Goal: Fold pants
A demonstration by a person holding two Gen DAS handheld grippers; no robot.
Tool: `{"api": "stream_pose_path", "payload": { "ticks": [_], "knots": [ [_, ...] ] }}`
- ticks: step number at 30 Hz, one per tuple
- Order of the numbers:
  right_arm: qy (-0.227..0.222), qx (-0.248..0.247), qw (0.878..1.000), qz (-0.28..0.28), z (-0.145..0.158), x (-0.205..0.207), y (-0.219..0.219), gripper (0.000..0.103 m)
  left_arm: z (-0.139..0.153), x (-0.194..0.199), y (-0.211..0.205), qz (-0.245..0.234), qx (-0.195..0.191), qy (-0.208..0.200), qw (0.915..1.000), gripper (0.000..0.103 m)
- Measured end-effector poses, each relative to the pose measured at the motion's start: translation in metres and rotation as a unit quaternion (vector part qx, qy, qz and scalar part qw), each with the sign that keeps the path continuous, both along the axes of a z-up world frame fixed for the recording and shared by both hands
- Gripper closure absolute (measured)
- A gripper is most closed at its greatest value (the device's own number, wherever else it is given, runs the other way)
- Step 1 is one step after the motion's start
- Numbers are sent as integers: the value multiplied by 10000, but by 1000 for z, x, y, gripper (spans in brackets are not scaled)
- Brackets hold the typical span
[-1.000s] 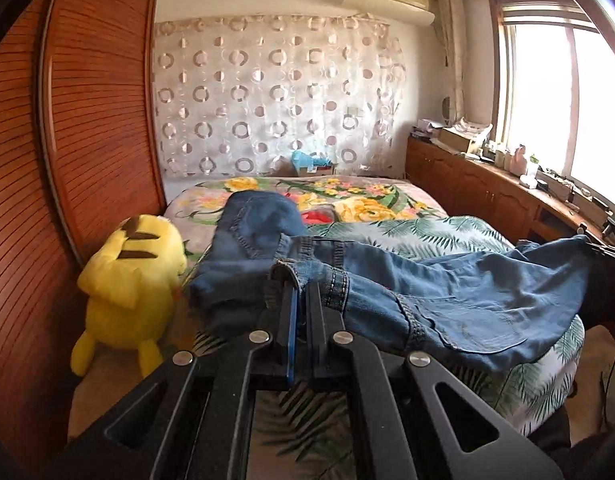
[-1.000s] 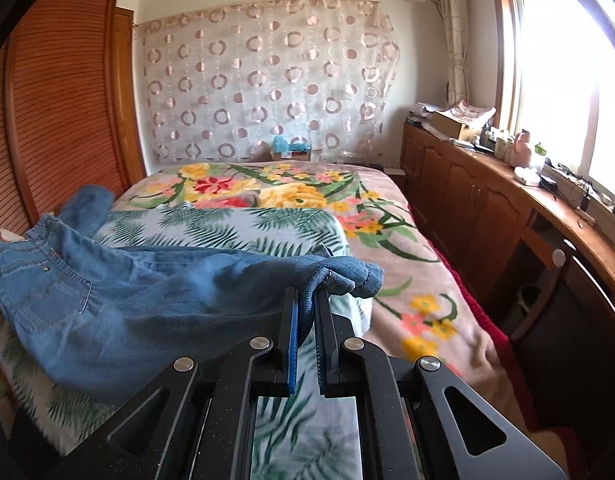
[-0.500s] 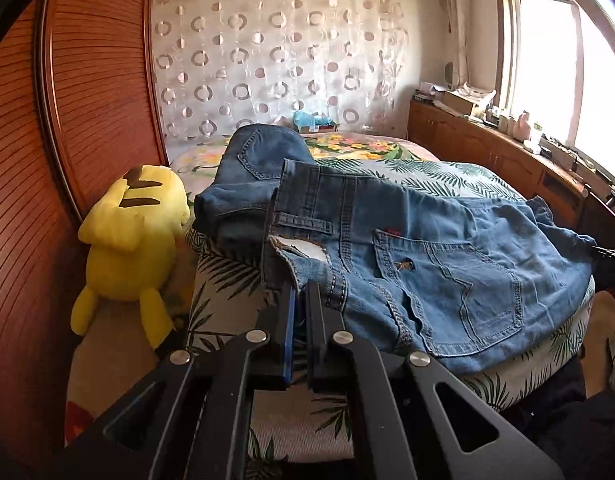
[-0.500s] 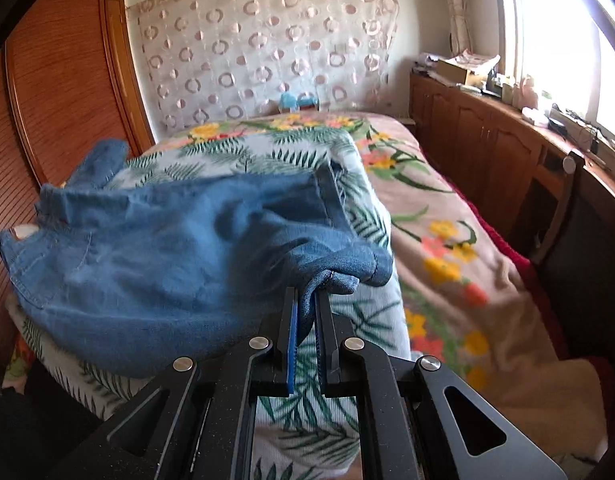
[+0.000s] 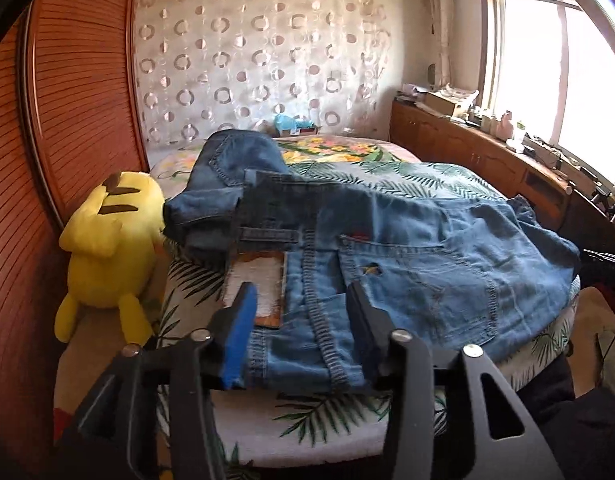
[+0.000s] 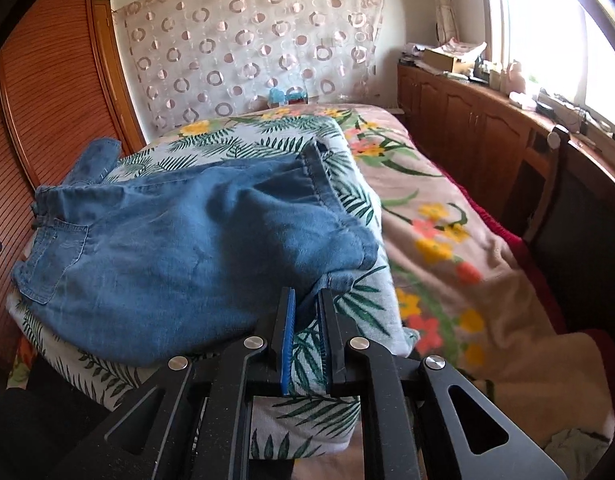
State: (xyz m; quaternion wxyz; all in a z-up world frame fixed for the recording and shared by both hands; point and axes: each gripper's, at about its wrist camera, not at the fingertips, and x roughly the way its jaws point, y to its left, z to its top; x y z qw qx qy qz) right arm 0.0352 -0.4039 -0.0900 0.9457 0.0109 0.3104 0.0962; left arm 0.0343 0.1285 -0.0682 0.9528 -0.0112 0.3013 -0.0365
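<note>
Blue denim pants (image 5: 407, 264) lie folded on the leaf-print blanket (image 5: 391, 176) at the bed's near end, back pocket up, waistband with a leather patch (image 5: 255, 284) toward me. My left gripper (image 5: 301, 300) is open, its jaws wide apart over the waistband, holding nothing. In the right wrist view the pants (image 6: 179, 248) lie in a heap, the leg hem (image 6: 319, 172) on top. My right gripper (image 6: 306, 296) is open by a narrow gap just in front of the folded leg edge, and it is empty.
A yellow plush toy (image 5: 107, 248) sits at the bed's left edge against the wooden wardrobe (image 5: 59, 120). A darker pair of jeans (image 5: 219, 184) lies behind the waistband. A flowered bedspread (image 6: 447, 240) covers the right side. Wooden cabinets (image 6: 487, 120) run under the window.
Both grippers have lowered the pants onto the bed and opened, letting go of the waistband and the leg end. The denim now lies flat and slack.
</note>
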Motion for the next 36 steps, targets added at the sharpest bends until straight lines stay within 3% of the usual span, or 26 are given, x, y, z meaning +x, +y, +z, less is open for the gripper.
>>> {"api": "stream_pose_path", "payload": {
  "ticks": [2,3,7,10,25,36],
  "knots": [
    [-64,-10,10000,-14,0,-4,0,86,1,1,-6,-72,-45,-32,10000,22],
    [-88,-5,10000,-19,0,-5,1,80,1,2,-10,-123,-76,-68,9999,21],
    [-140,-34,9999,21,-4,-8,4,65,-5,15,-28,-310,-145,1,9994,21],
    [-68,16,10000,-11,-12,-6,-1,59,-11,24,-45,-445,-174,-3,9989,21],
    [300,612,9973,-270,-26,27,-19,58,-26,49,-128,-1001,-71,214,9947,20],
    [550,754,9952,-284,-20,35,-15,58,-29,45,-145,-1208,-119,270,9922,20]
  ]
}}
